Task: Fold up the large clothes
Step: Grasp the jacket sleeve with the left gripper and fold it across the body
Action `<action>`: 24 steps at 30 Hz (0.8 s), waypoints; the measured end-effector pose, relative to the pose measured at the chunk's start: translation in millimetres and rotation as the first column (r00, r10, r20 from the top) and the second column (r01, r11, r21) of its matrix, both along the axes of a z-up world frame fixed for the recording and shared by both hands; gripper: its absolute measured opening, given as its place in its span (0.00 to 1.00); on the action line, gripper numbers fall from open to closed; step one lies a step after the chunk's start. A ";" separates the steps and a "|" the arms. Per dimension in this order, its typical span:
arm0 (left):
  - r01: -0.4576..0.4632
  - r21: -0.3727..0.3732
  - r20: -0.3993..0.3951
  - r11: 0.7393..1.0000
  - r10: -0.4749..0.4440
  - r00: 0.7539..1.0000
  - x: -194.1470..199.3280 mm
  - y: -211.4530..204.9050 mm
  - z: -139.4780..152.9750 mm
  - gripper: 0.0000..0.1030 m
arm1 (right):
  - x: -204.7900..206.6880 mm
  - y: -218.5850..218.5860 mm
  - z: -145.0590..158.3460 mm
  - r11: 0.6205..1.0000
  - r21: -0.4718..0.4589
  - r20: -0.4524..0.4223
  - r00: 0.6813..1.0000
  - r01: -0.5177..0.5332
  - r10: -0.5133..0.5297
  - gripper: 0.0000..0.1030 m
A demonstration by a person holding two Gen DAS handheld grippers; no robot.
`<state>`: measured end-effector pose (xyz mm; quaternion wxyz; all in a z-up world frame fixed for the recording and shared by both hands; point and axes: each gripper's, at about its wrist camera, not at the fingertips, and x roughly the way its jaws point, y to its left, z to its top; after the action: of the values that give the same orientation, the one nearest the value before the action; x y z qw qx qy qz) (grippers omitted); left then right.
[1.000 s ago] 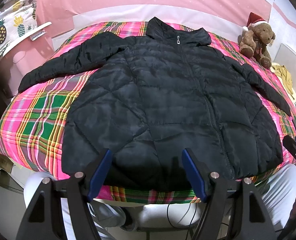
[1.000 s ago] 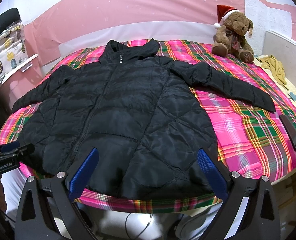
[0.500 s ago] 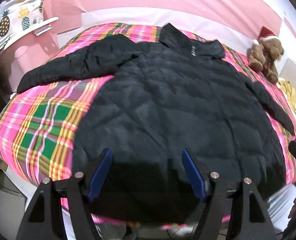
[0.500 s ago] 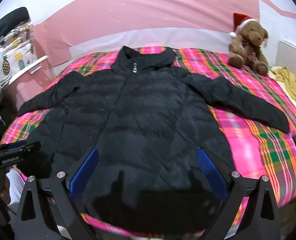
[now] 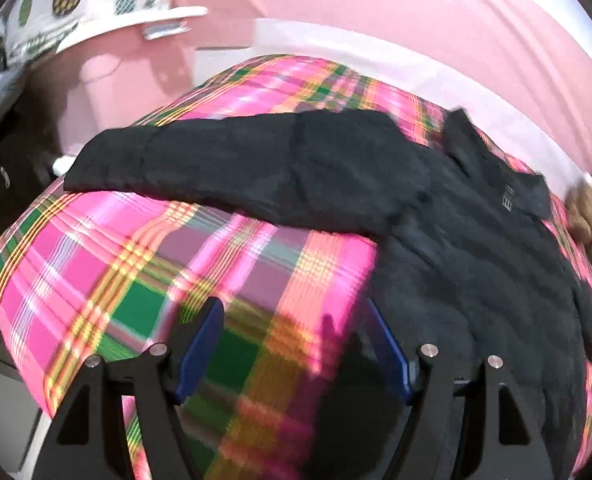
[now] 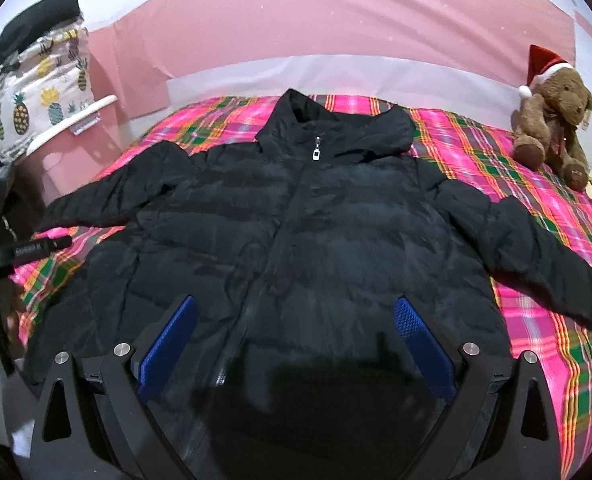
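In the left wrist view, your left gripper (image 5: 291, 344) is hanging spread wide and empty over the plaid bed (image 5: 107, 264), beside the black jacket (image 5: 456, 248). In the right wrist view, your right gripper (image 6: 296, 344) is hovering agape above the jacket's hem, gripping nothing.

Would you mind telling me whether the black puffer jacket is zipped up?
Yes, the black puffer jacket lies closed, its silver zipper pull up at the collar.
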<state>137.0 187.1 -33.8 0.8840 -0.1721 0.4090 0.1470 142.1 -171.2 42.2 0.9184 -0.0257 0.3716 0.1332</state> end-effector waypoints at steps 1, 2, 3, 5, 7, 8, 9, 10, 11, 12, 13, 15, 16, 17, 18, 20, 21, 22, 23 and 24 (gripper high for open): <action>-0.023 -0.010 -0.006 1.000 0.023 1.000 6.1 11.4 -3.5 0.72 | 7.8 2.6 -3.0 1.000 -0.005 -0.007 1.000 -0.002 0.002 0.96; -0.043 -0.013 -0.010 0.999 0.043 0.999 11.4 21.9 -6.9 0.72 | 13.1 3.9 -5.3 1.000 -0.009 -0.012 1.000 -0.003 0.003 0.96; -0.066 -0.021 -0.014 0.998 0.066 0.998 17.9 35.0 -11.4 0.72 | 19.2 5.2 -8.3 1.000 -0.014 -0.018 1.000 -0.004 0.004 0.96; -0.110 -0.040 -0.019 0.993 0.110 0.994 26.6 56.8 -19.2 0.72 | 28.4 7.2 -13.0 1.000 -0.021 -0.029 1.000 -0.007 0.006 0.96; -0.169 -0.076 -0.023 0.983 0.168 0.986 35.4 81.5 -29.5 0.72 | 38.2 8.5 -19.8 0.999 -0.031 -0.040 0.999 -0.008 0.007 0.96; -0.191 -0.098 -0.020 0.977 0.190 0.982 39.0 92.6 -34.1 0.72 | 42.2 8.2 -23.1 0.999 -0.034 -0.047 0.999 -0.008 0.007 0.96; -0.212 -0.116 -0.015 0.970 0.211 0.977 41.9 102.6 -38.5 0.72 | 45.8 8.2 -25.9 0.999 -0.034 -0.054 0.999 -0.009 0.007 0.96; -0.239 -0.130 -0.008 0.962 0.240 0.971 44.8 114.3 -42.7 0.72 | 49.4 8.1 -28.9 0.999 -0.036 -0.060 0.998 -0.009 0.007 0.96; -0.252 -0.141 0.005 0.957 0.255 0.967 48.2 121.7 -45.3 0.72 | 52.5 7.4 -31.6 0.999 -0.039 -0.065 0.998 -0.008 0.005 0.96; -0.262 -0.145 0.022 0.954 0.267 0.963 51.1 127.6 -46.9 0.72 | 55.2 6.5 -34.1 0.999 -0.043 -0.069 0.998 -0.005 0.002 0.96; -0.274 -0.146 0.035 0.951 0.282 0.959 55.9 134.4 -48.5 0.72 | 59.0 4.9 -37.3 0.999 -0.047 -0.074 0.997 -0.002 -0.002 0.96; -0.282 -0.145 0.058 0.948 0.293 0.954 64.0 141.0 -50.2 0.72 | 64.5 2.4 -41.2 0.998 -0.055 -0.080 0.997 0.007 -0.011 0.96; -0.289 -0.133 0.071 0.948 0.300 0.951 69.7 144.4 -51.2 0.72 | 67.6 -0.4 -43.8 0.998 -0.060 -0.083 0.996 0.015 -0.020 0.96; -0.294 -0.124 0.081 0.948 0.305 0.949 71.7 145.9 -51.5 0.72 | 70.0 -2.7 -45.7 0.998 -0.062 -0.086 0.996 0.021 -0.026 0.96; -0.298 -0.115 0.087 0.948 0.308 0.947 75.2 148.6 -52.1 0.71 | 72.4 -6.5 -47.7 0.998 -0.063 -0.090 0.995 0.031 -0.037 0.96; -0.297 -0.077 0.087 0.952 0.303 0.949 83.5 148.5 -51.3 0.55 | 75.2 -12.6 -50.6 0.997 -0.065 -0.097 0.994 0.050 -0.056 0.96; -0.293 -0.065 0.088 0.954 0.298 0.951 85.6 147.7 -50.2 0.50 | 75.6 -16.6 -52.1 0.996 -0.064 -0.101 0.993 0.060 -0.066 0.96; -0.289 -0.063 0.090 0.955 0.294 0.952 89.4 147.8 -48.8 0.38 | 75.9 -19.1 -53.0 0.996 -0.064 -0.104 0.992 0.065 -0.072 0.96; -0.281 -0.064 0.093 0.957 0.286 0.954 91.8 147.9 -46.2 0.26 | 76.0 -22.5 -53.8 0.995 -0.067 -0.106 0.991 0.073 -0.080 0.96; -0.270 -0.060 0.096 0.961 0.275 0.957 93.0 146.4 -42.2 0.23 | 75.6 -24.7 -54.4 0.995 -0.069 -0.108 0.991 0.078 -0.085 0.96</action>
<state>230.0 333.5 -76.0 0.8710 -0.2546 0.3385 0.2489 217.7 -196.0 -12.2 0.8998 -0.0327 0.4267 0.0846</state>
